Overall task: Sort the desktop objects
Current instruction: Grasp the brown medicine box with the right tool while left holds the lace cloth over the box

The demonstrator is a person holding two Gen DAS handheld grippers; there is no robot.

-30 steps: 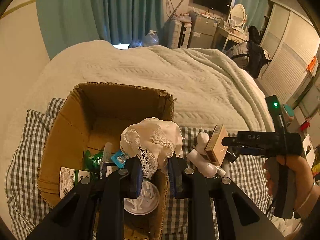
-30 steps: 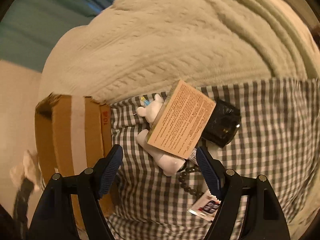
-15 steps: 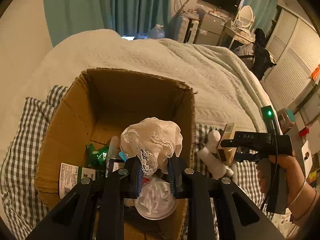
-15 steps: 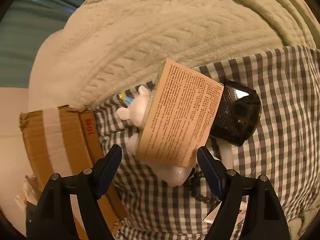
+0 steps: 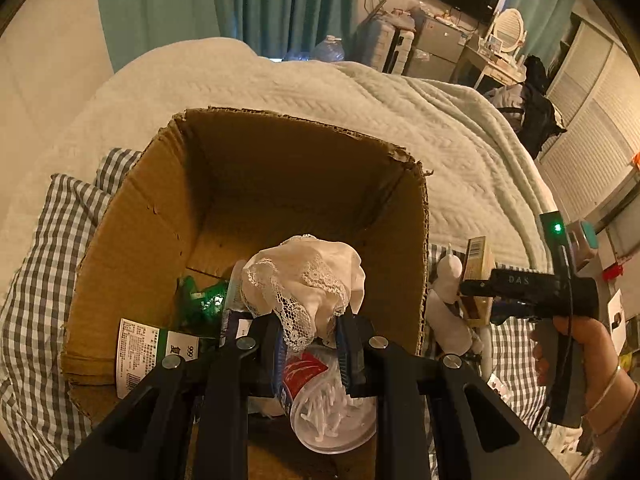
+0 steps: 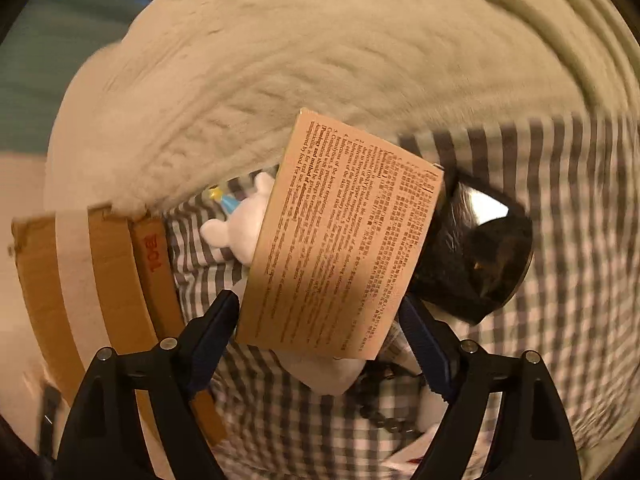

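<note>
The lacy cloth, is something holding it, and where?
Yes: the left hand-held gripper pinches the lace-trimmed cloth by its gathered lower end, over the cardboard box.

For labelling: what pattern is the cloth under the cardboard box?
Grey-and-white gingham check cloth, clearest in the right wrist view.

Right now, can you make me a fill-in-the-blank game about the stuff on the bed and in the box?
1. The left gripper holds a lacy white ____ over the cardboard box.
2. The right gripper has its jaws ____, one on each side of the printed carton.
3. The printed carton leans on a white plush ____.
4. Under the toy lies a grey-and-white ____ cloth.

Missing words: cloth; open; toy; checked
</note>
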